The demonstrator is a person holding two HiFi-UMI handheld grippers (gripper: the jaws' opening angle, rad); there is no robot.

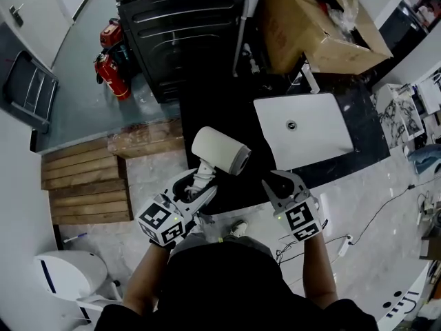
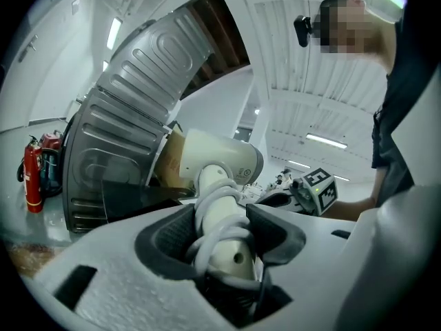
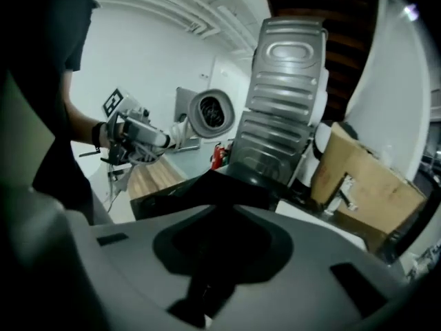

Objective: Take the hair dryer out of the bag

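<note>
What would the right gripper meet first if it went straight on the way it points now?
Most likely the black tabletop just ahead of the right gripper; the white board lies slightly right of that line, though depth is unclear.

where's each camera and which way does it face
Head view: on the person's head, steeply down; forearms, left gripper, right gripper.
Left gripper view: on the left gripper, along jaws shut on the hair dryer.
Right gripper view: on the right gripper, along its open jaws.
Shared: all show the hair dryer.
</note>
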